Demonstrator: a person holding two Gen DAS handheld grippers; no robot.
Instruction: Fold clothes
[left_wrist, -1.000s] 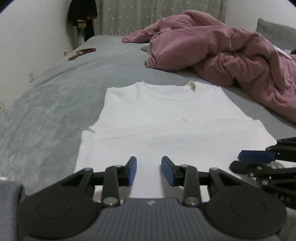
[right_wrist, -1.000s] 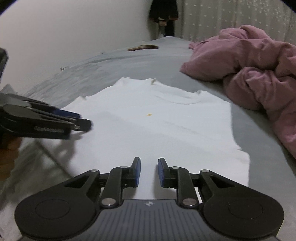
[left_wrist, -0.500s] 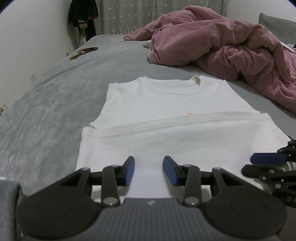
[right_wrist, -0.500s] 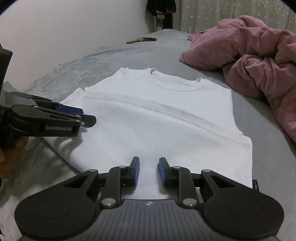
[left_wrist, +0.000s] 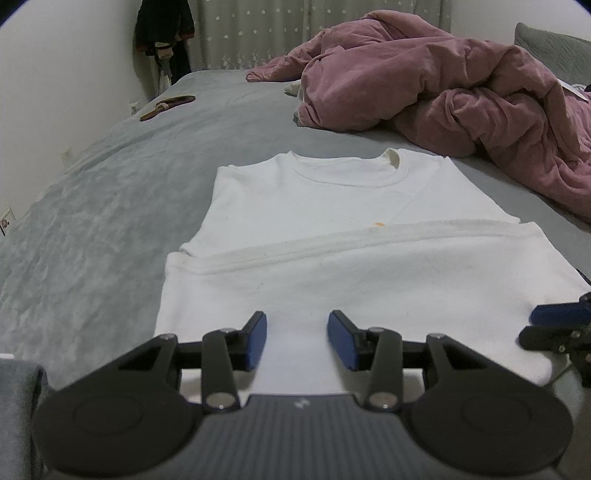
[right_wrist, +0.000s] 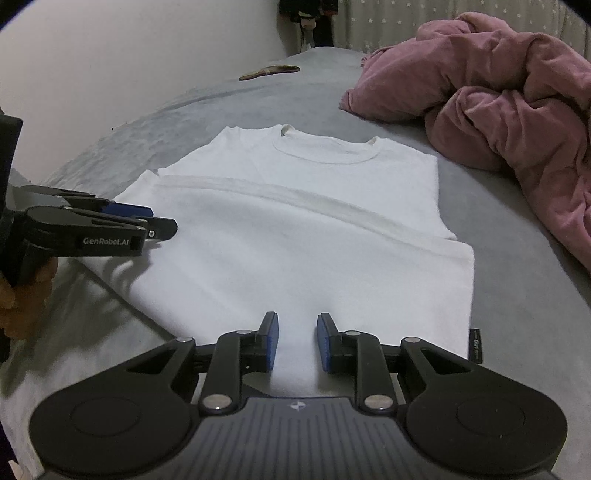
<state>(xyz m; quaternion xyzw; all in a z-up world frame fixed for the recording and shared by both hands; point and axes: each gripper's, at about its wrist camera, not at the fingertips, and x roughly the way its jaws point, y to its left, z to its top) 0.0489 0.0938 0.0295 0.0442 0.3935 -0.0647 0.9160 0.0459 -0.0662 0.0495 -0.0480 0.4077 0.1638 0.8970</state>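
Note:
A white shirt (left_wrist: 332, 206) lies flat on the grey bed, collar at the far end. Its lower half is folded up over the chest, and the hem band runs across the middle. In the left wrist view my left gripper (left_wrist: 297, 338) hovers over the near folded edge. Its jaws are opening and nothing is pinched between them. My right gripper (left_wrist: 550, 325) shows at the right edge. In the right wrist view the shirt (right_wrist: 295, 240) fills the centre. My right gripper (right_wrist: 297, 339) stands open over its near edge. The left gripper (right_wrist: 155, 221) is at the shirt's left side.
A crumpled pink duvet (left_wrist: 461, 92) is heaped at the back right, close to the shirt's right shoulder. A brown slipper (left_wrist: 166, 107) lies far left on the grey bed cover (left_wrist: 92, 221). A wall runs along the left. A hand (right_wrist: 22, 295) holds the left gripper.
The left jaws have widened. The right gripper has slid toward the right edge of the left wrist view. The shirt has come into sharper view, and its folded hem has settled across the chest.

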